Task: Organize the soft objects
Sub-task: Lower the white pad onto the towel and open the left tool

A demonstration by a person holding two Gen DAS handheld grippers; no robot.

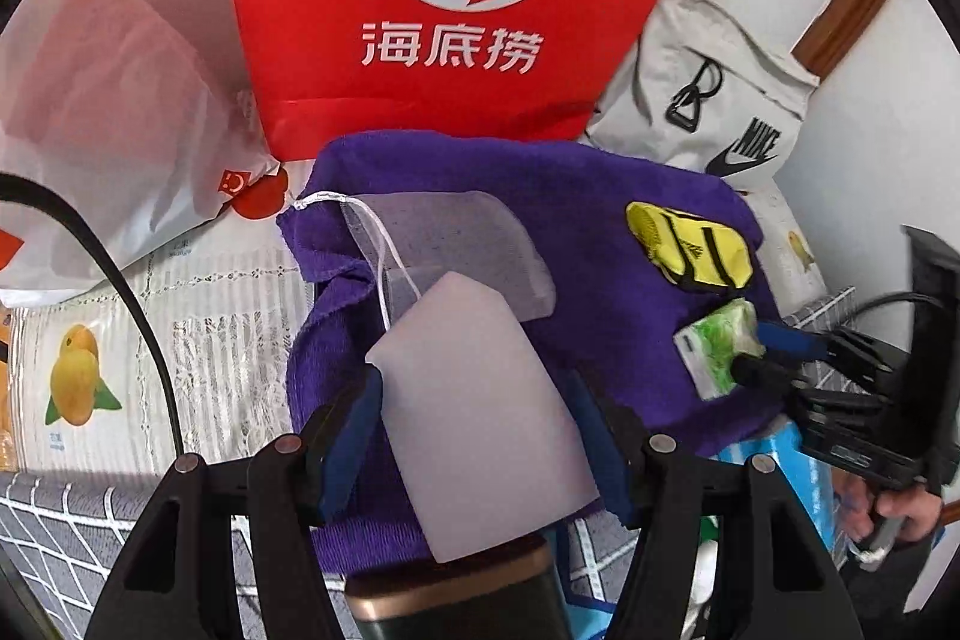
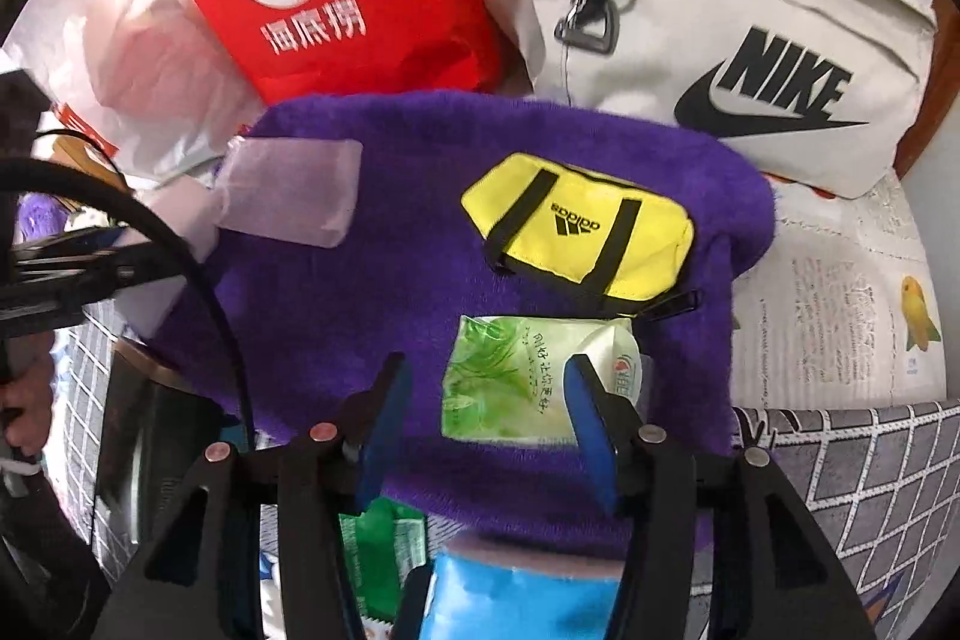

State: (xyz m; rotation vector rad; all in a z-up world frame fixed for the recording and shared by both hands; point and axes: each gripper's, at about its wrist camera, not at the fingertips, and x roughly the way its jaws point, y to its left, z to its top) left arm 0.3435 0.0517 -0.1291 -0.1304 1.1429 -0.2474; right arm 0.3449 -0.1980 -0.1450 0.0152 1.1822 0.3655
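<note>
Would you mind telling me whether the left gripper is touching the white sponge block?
Touching. The left wrist view shows the left gripper with both blue pads pressed against the sides of the white sponge block, held above the purple towel.

Sponge block (image 1: 480, 400): pale lilac, tilting; we are seeing it sitting between the left jaws.
Tissue pack (image 2: 516, 382): green-and-white, lying flat between the right jaws.
Yellow pouch (image 2: 579, 238): lying just beyond those jaws.
Purple towel (image 2: 372, 316): spreading under everything.
</note>
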